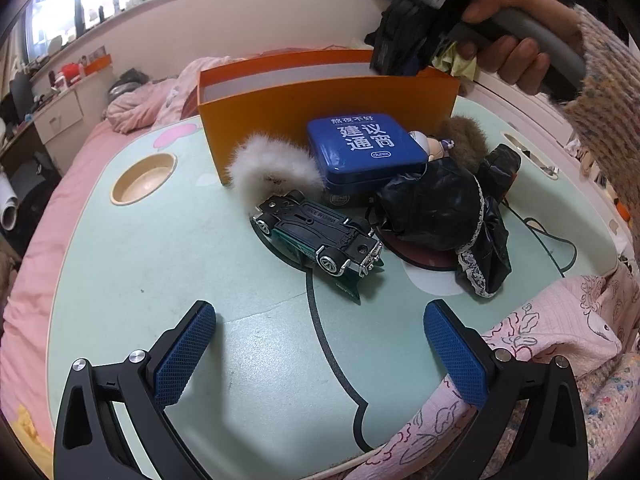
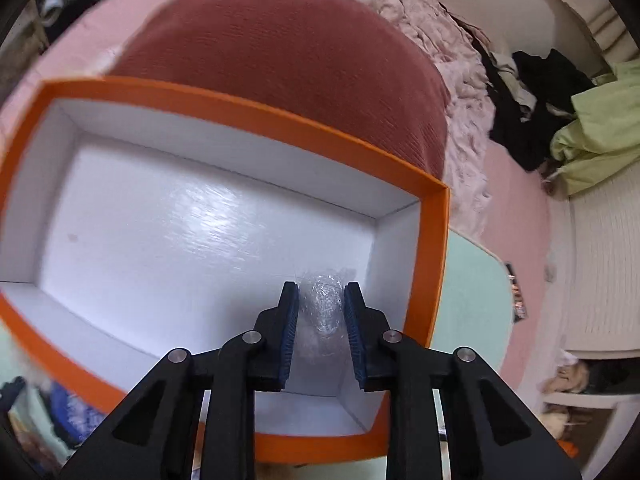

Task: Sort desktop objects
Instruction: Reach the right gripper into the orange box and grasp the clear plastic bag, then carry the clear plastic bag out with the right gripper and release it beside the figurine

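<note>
A: What did your right gripper (image 2: 321,308) hold?

B: You pinched a clear crinkly wrap (image 2: 324,300) between its jaws, right over the orange box (image 2: 434,264). It looked shiny and see-through.

A: How would it feel?

B: Light, soft and slippery, I think. You were right to squeeze its bunched middle.

A: And your left gripper (image 1: 320,354)?

B: Its jaws were spread wide, holding nothing.

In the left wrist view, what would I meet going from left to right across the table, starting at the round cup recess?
Round cup recess → white fluffy toy → upside-down toy car → blue tin → black shiny garment with lace trim.
</note>
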